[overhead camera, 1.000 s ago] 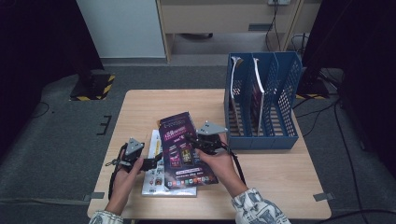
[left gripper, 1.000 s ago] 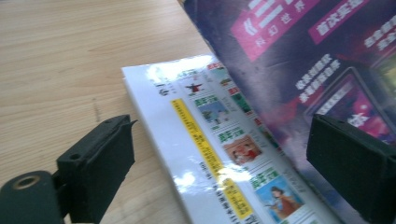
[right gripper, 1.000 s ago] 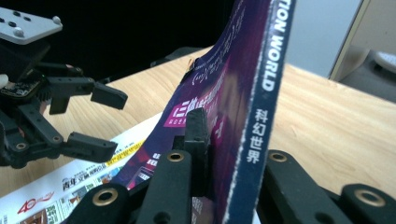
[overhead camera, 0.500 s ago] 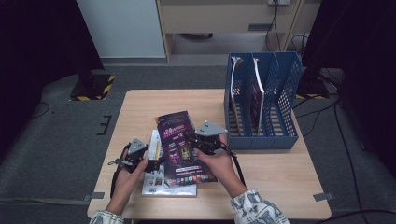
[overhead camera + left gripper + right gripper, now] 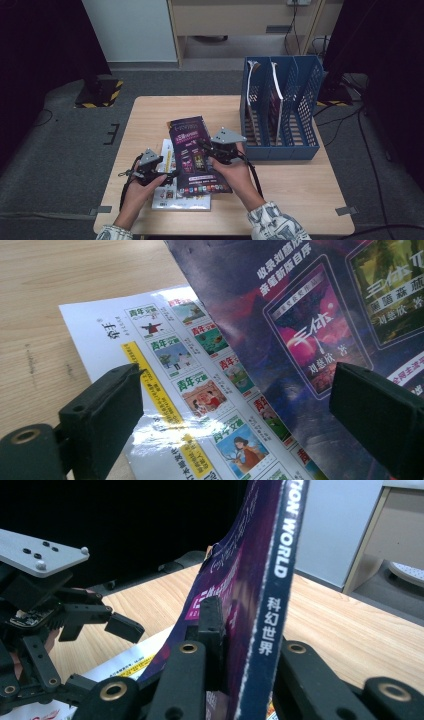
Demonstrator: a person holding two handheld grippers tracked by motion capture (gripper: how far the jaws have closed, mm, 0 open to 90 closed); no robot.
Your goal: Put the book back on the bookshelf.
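**Magazine held at its spine above a second one**

Magazine (image 5: 195, 152) with a dark purple cover sits near the middle of the wooden worktop (image 5: 150, 112), raised off the surface. The right gripper (image 5: 216, 151) has it by the spine: in the right gripper view the spine (image 5: 272, 605), printed with white lettering, runs upright between the two black fingers (image 5: 210, 630), which pinch it from either side. The cover bows away from the gripper toward its top.

Under the purple magazine lies a white magazine (image 5: 172, 192), flat on the worktop, its cover filled with small picture tiles and a yellow strip. In the left gripper view the purple cover (image 5: 310, 330) overlaps the white magazine (image 5: 170, 370) from the right, and bare wood shows to the left of both.

The left gripper (image 5: 156, 176) is just beside the left edge of the purple magazine, low over the white one. Its fingers (image 5: 100, 410) are spread wide, one over the white cover and the other over the purple cover, gripping nothing. The right gripper view also shows this left gripper (image 5: 107, 640) farther off, its fingers apart and its grey plate on top.

A blue file rack (image 5: 307, 100) stands at the right end of the worktop, well apart from the left gripper and near the right one. Two of its compartments each hold an upright magazine; the rightmost looks bare.
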